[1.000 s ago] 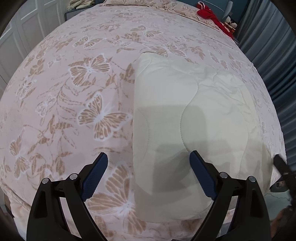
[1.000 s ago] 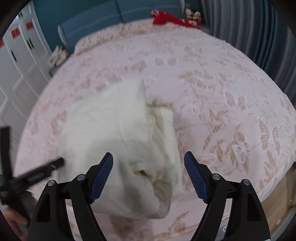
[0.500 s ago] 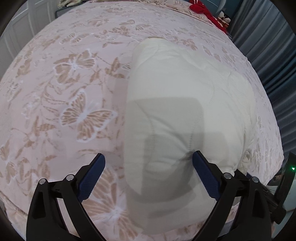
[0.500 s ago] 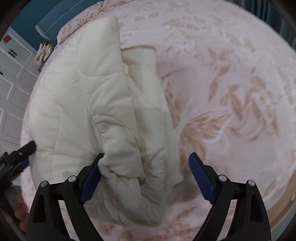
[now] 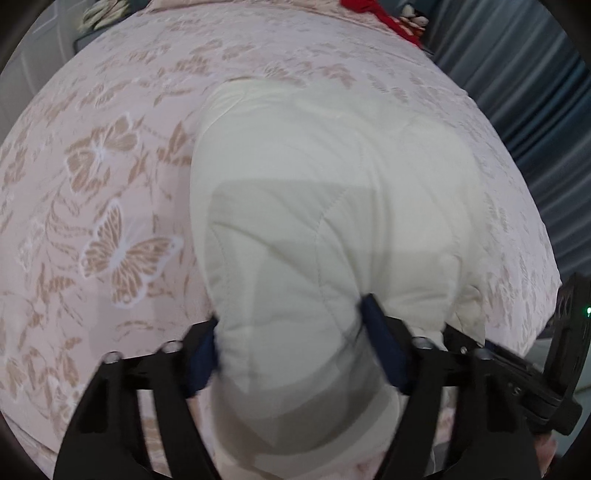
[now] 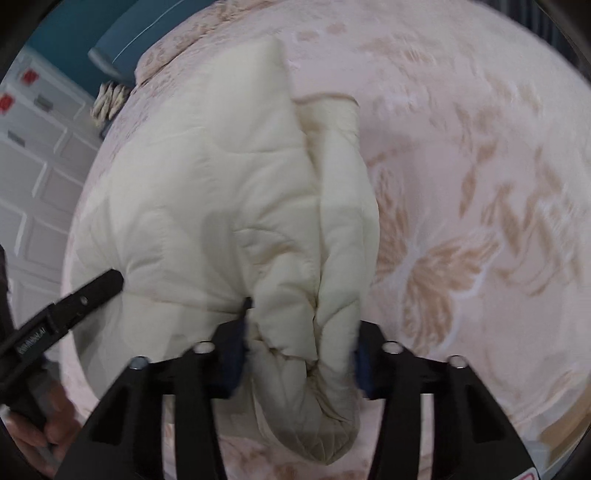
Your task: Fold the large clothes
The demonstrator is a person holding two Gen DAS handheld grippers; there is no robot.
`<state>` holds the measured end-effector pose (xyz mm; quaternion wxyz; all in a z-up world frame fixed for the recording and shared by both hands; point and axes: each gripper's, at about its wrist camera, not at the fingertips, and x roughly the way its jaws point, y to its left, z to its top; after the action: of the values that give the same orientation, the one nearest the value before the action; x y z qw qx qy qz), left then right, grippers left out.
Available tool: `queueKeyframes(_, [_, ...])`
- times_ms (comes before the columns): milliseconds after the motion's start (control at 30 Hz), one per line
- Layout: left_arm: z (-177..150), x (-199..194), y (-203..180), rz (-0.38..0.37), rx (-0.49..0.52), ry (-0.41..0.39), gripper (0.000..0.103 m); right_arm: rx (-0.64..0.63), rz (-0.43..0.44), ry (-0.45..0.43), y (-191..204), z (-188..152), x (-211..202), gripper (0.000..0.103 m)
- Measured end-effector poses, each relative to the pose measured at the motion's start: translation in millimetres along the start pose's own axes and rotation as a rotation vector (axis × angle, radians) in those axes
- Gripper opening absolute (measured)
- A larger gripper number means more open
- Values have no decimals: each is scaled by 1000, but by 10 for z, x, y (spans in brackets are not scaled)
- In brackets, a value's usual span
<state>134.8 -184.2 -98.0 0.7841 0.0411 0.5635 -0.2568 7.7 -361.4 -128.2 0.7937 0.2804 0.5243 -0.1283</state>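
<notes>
A cream quilted padded jacket (image 5: 325,206) lies folded on the bed with the pink butterfly cover (image 5: 103,206). My left gripper (image 5: 295,350) has its jaws closing on the jacket's near left edge, with thick padding bulging between the blue pads. In the right wrist view the same jacket (image 6: 221,206) shows bunched folds at its near right edge, and my right gripper (image 6: 299,354) is closed around that bunch. The left gripper's finger (image 6: 88,291) touches the jacket at the left of that view.
A red item (image 5: 380,14) lies at the bed's far end. Grey-blue curtains (image 5: 535,110) hang on the right side. White cabinet doors (image 6: 33,184) stand on the left. The bed's near edge is just below both grippers.
Both grippers have moved down and forward onto the jacket's near edge. Their jaws, wide open before, have narrowed onto the padding.
</notes>
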Motion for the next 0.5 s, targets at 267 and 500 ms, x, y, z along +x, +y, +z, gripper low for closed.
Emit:
queueKeyframes(267, [-3, -720, -69, -10, 71, -126, 44, -110, -32, -114, 464, -80, -613, 32])
queueKeyframes(500, [-68, -1377, 32, -6, 91, -243, 44, -183, -21, -220, 886, -196, -1115, 31])
